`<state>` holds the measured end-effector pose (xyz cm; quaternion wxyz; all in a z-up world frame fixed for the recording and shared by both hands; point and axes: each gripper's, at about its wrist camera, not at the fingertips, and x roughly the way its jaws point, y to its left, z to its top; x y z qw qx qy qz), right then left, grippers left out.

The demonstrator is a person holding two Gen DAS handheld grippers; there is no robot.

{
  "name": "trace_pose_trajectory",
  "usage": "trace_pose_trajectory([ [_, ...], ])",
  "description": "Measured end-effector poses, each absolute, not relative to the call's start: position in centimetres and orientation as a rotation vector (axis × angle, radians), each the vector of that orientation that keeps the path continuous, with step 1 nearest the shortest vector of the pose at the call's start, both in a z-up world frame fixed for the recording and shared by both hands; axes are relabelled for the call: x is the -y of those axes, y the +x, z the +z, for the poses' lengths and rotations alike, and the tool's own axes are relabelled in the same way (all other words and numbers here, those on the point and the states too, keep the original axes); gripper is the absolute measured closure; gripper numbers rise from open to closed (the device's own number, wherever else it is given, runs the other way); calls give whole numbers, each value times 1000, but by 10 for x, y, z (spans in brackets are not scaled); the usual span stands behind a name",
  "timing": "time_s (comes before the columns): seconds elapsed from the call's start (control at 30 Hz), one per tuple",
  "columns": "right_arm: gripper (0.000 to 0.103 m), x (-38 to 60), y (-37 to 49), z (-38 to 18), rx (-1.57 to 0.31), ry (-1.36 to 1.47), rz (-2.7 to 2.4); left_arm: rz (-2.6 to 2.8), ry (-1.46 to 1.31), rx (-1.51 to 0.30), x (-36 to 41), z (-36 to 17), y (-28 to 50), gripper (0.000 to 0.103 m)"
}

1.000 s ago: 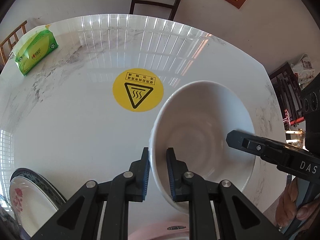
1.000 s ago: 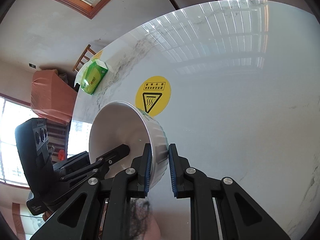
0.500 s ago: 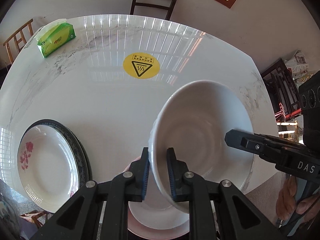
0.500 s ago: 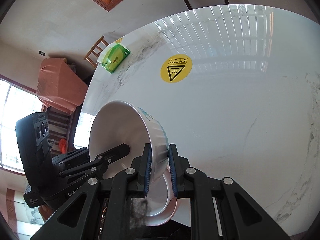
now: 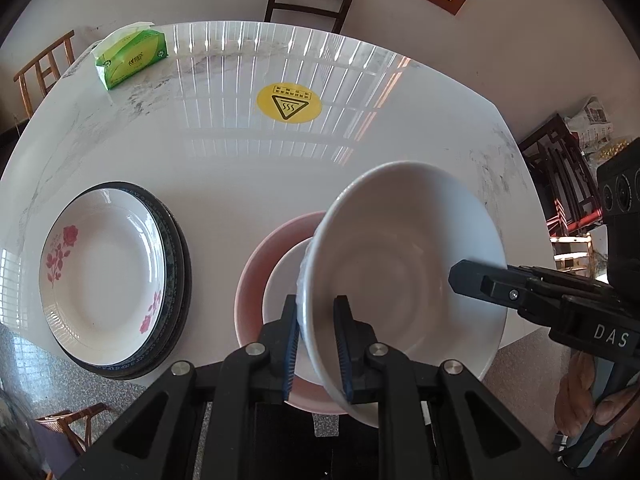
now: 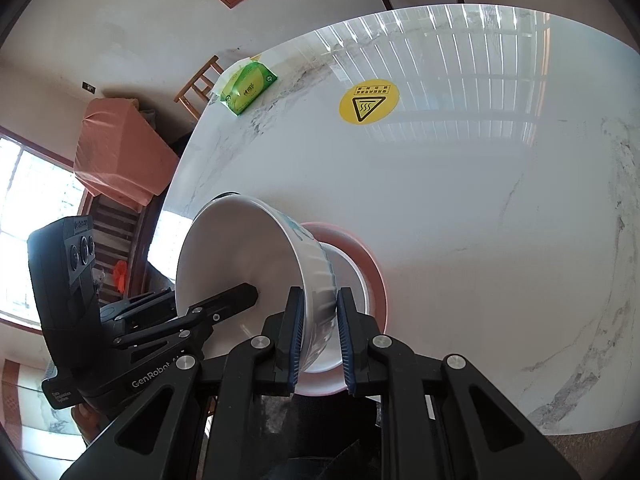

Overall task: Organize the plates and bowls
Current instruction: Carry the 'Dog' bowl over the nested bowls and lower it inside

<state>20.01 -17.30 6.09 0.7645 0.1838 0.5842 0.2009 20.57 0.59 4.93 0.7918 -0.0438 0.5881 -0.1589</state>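
White porcelain fills most of both views: a large white bowl [image 5: 404, 264] is held above the table [image 5: 240, 176], tilted, and it is empty inside. The left gripper [image 5: 316, 344] is clamped on the near rim of this bowl, one pad inside and one pad outside. The right gripper [image 6: 318, 336] is closed on the opposite rim in the same way, and its ribbed outer wall shows between the blue pads.

Directly under the bowl stands a pink plate [image 5: 264, 264] near the front edge of the table. In this plate sits a smaller white dish [image 5: 282, 280], and nothing is visible in it. Whether the lifted bowl touches this dish, I cannot tell.

To the left, well apart, there is a stack of plates [image 5: 104, 276]. The top one is white with red roses, and it lies on dark-rimmed plates.

At the far side of the table lies a green tissue pack [image 5: 130, 58], and near the middle a round yellow warning sticker [image 5: 289, 103].
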Motion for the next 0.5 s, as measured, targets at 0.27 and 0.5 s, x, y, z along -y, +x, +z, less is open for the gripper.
trace_pose_trajectory([
  [0.27, 87, 166, 189, 55, -1274, 384, 426, -342, -95, -1278, -7, 42, 194, 86],
  [0.5, 87, 162, 186, 47, -1282, 379, 419, -336, -92, -1292, -8, 32, 189, 86],
])
